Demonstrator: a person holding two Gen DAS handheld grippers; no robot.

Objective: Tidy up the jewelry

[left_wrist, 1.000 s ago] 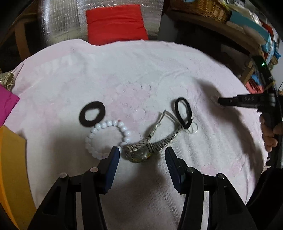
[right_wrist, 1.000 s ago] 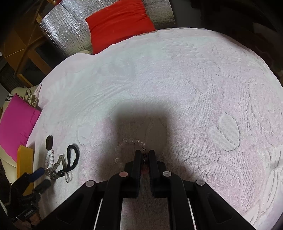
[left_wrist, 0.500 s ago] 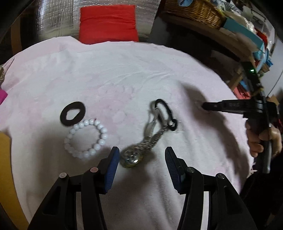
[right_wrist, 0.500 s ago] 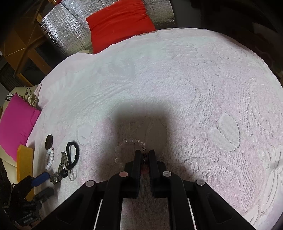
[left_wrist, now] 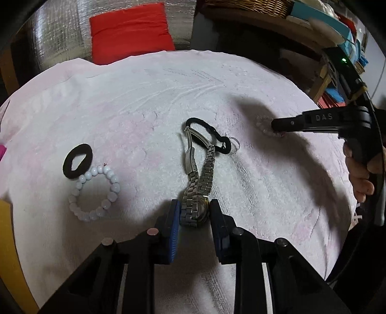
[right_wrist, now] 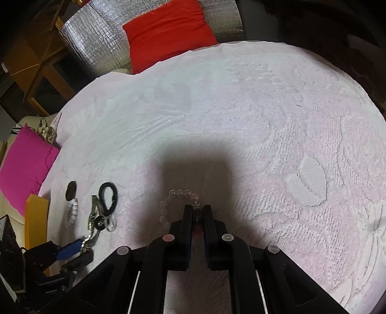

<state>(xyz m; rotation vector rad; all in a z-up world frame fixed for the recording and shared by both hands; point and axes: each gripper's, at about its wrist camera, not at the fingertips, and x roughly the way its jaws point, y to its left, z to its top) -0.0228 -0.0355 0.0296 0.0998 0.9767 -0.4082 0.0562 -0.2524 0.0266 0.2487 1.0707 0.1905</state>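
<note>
My left gripper is shut on the case of a silver metal watch, whose band trails away over the pink-white towel. A thin black hair tie and a small clear ring lie at the band's far end. A thick black scrunchie and a white bead bracelet lie to the left. My right gripper is shut on a clear bead bracelet lying on the towel. The right gripper also shows in the left wrist view.
A red cushion and silver foil padding stand behind the towel. A magenta cushion and an orange box sit at the left edge. Shelves with a wicker basket are at the back right.
My left gripper has moved forward and closed on the watch case; it was open before. The right gripper has stayed shut on the clear bracelet.
</note>
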